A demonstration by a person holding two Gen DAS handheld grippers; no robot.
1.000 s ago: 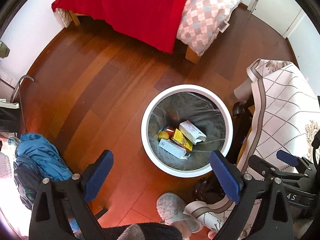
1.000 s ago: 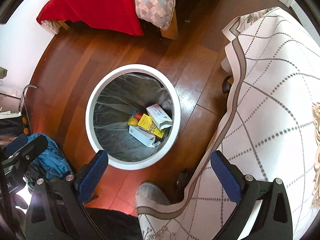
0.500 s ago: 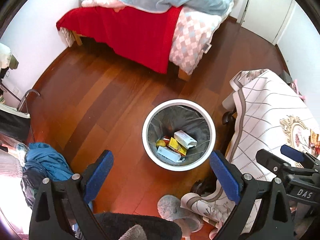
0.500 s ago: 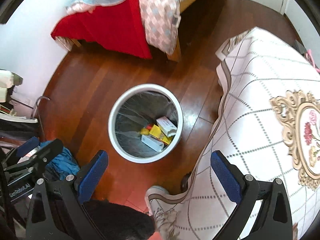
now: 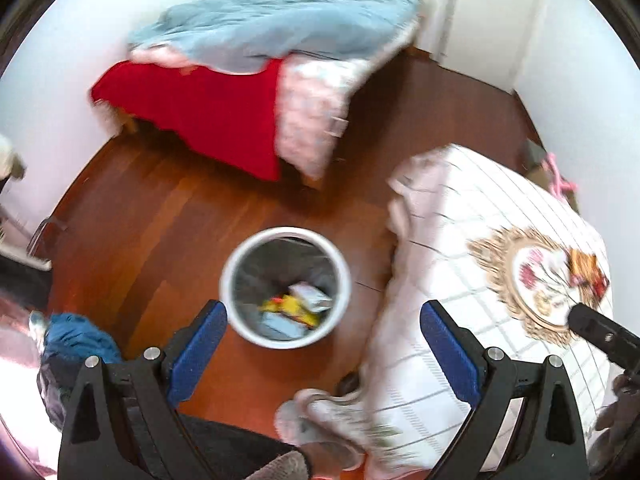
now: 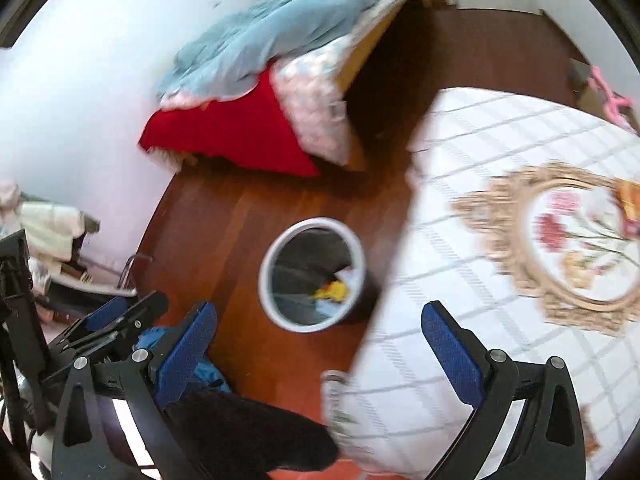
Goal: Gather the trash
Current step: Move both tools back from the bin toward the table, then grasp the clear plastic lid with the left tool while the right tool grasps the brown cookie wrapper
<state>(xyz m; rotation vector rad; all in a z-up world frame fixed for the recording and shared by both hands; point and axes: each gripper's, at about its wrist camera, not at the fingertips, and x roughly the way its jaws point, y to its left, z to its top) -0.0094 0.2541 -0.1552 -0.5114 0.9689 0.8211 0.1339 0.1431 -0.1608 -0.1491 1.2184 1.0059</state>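
Both views blurred. Left gripper (image 5: pixel 323 334): blue-padded fingers (image 5: pixel 198 342) spread wide, nothing between them, held high above the floor. Right gripper (image 6: pixel 319 340): fingers wide apart too, empty.

Round white waste bin w/ grey liner (image 5: pixel 286 287) stands on red-brown wood floor (image 5: pixel 168 216), just beside the left edge of the desk under a white quilted cloth w/ gold medallion (image 6: pixel 500 280). Inside bin: yellow, white and pale-blue cartons and packets (image 5: pixel 296 306), details not legible.

A small orange-red packet (image 5: pixel 585 270) lies on the desk cloth nr its right edge, beside the medallion. Bed w/ red blanket and light-blue duvet (image 5: pixel 256 80) along the far wall.
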